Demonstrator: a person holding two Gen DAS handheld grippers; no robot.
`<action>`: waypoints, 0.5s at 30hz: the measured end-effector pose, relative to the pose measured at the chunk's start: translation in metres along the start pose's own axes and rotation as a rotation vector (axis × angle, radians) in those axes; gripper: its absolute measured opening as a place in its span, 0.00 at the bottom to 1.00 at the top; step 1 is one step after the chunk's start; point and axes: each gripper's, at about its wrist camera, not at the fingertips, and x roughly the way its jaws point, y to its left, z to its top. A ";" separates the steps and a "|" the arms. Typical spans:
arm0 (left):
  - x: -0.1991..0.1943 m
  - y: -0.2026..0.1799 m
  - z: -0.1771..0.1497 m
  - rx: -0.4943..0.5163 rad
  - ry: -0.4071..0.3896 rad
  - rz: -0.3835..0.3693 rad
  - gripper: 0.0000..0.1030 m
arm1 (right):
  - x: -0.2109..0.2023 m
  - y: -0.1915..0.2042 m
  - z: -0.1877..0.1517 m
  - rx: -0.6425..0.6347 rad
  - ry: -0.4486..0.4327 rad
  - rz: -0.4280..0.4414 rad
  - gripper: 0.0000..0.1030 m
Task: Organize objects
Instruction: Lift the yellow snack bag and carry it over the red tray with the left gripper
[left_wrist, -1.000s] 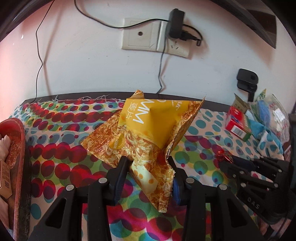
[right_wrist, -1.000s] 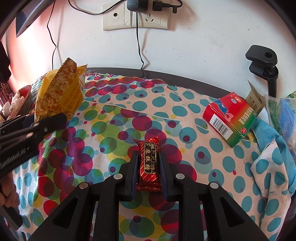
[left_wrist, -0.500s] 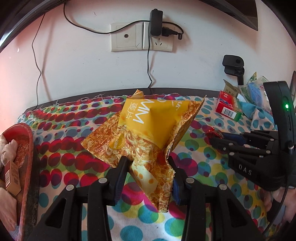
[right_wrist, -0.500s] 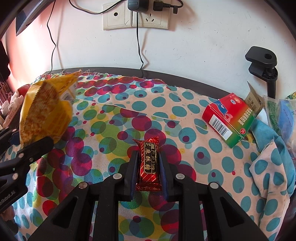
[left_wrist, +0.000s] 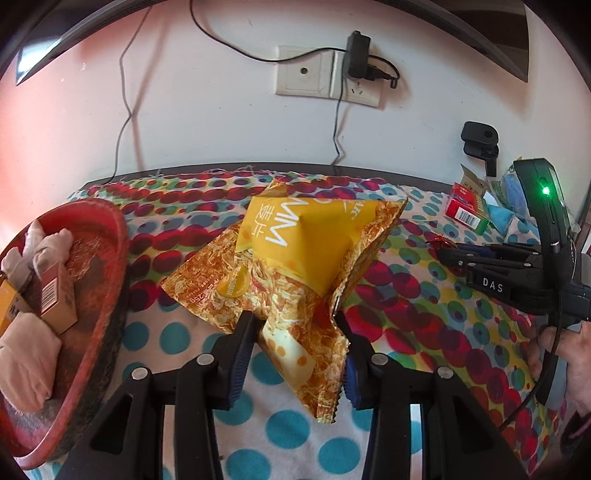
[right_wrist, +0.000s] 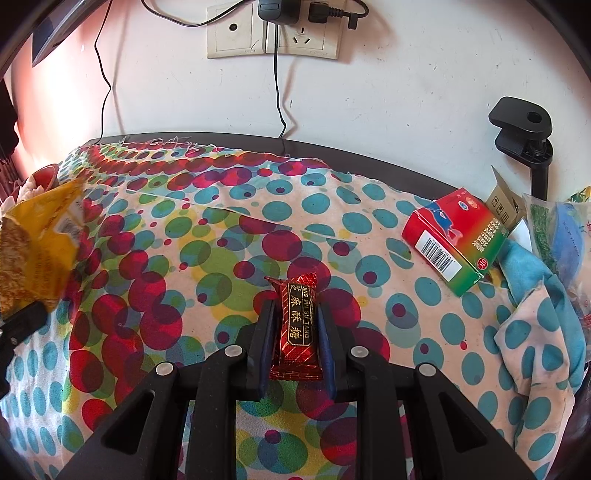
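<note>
Left gripper (left_wrist: 295, 332) carried pinched snack bag (left_wrist: 295, 258) toward red basket (left_wrist: 107, 266); right gripper (right_wrist: 293, 325) clamps candy (right_wrist: 297, 325).

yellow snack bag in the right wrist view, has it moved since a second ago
Yes. The yellow snack bag has slid left, away from the wall socket, toward the picture's left edge, held in the left tool.

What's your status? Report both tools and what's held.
Left tool shut on crinkled yellow snack bag, beside red woven basket. Right tool shut on red foil candy. Nothing in the way.
</note>
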 end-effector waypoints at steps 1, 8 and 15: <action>-0.002 0.003 -0.001 -0.003 -0.001 0.000 0.41 | 0.000 0.000 0.000 -0.001 0.000 -0.001 0.21; -0.020 0.024 -0.003 -0.006 -0.020 0.037 0.41 | 0.000 0.001 0.001 -0.008 -0.001 -0.015 0.21; -0.040 0.053 0.000 -0.042 -0.040 0.076 0.41 | 0.000 0.002 0.001 -0.011 -0.001 -0.023 0.21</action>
